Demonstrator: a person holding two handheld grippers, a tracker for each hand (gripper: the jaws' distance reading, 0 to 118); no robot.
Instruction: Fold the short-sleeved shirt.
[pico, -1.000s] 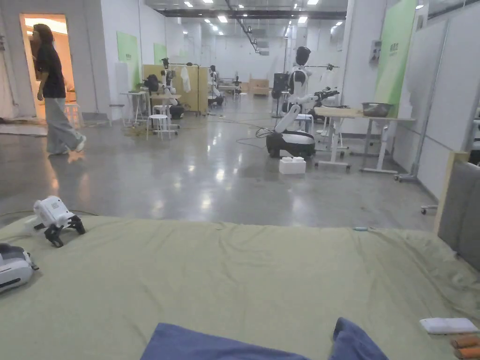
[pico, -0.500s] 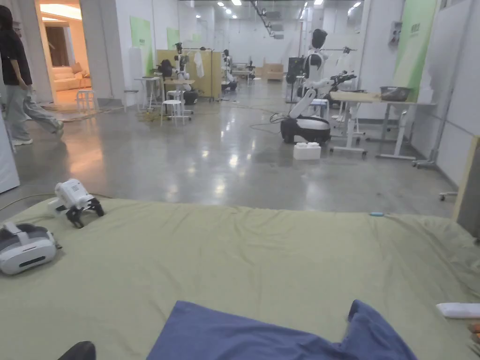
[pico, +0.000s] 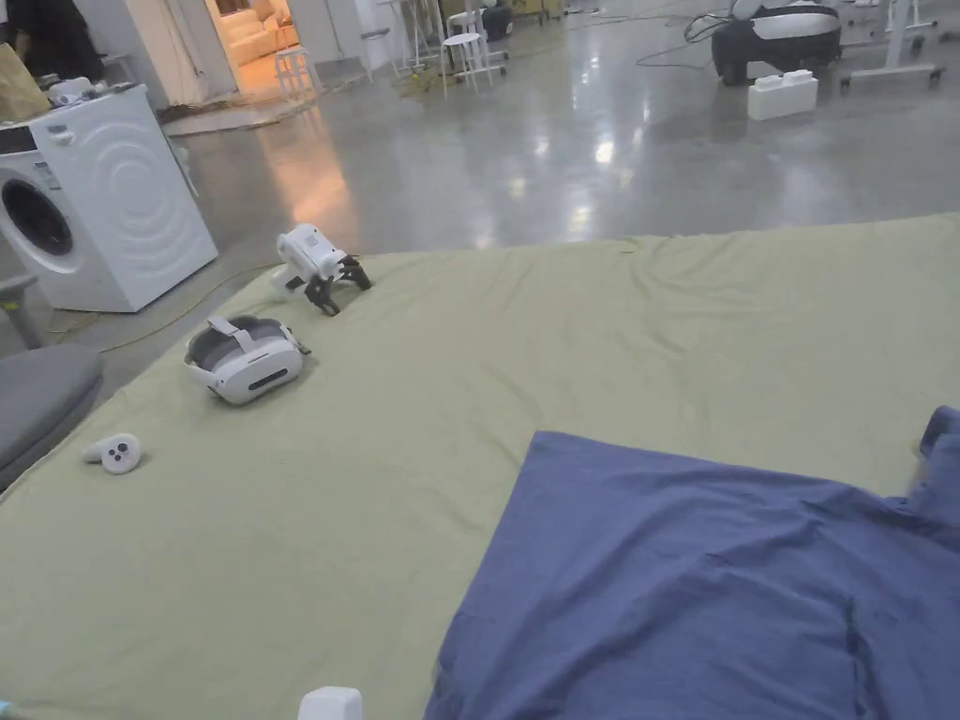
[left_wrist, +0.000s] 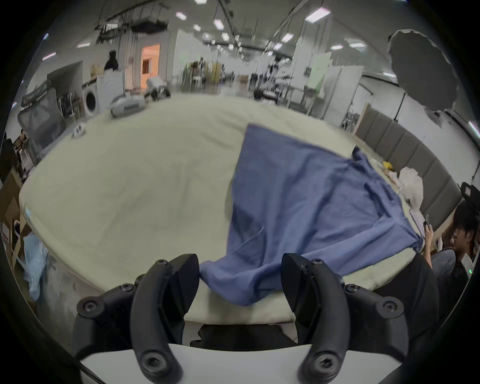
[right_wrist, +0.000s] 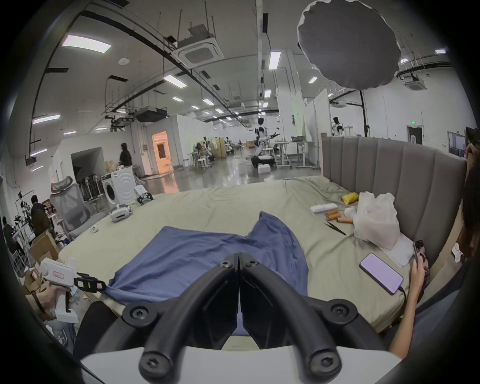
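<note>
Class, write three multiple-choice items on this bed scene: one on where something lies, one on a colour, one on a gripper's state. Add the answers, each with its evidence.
1. Where does the VR headset lie?
A. on the floor
B. on the green bed sheet
C. on the washing machine

2. What colour is the short-sleeved shirt?
A. blue
B. red
C. white

3. How does the left gripper stand?
A. shut
B. shut on the shirt
C. open

Answers: 1 B, sheet surrounds it; 2 A, plainly blue cloth; 3 C, jaws wide apart.
</note>
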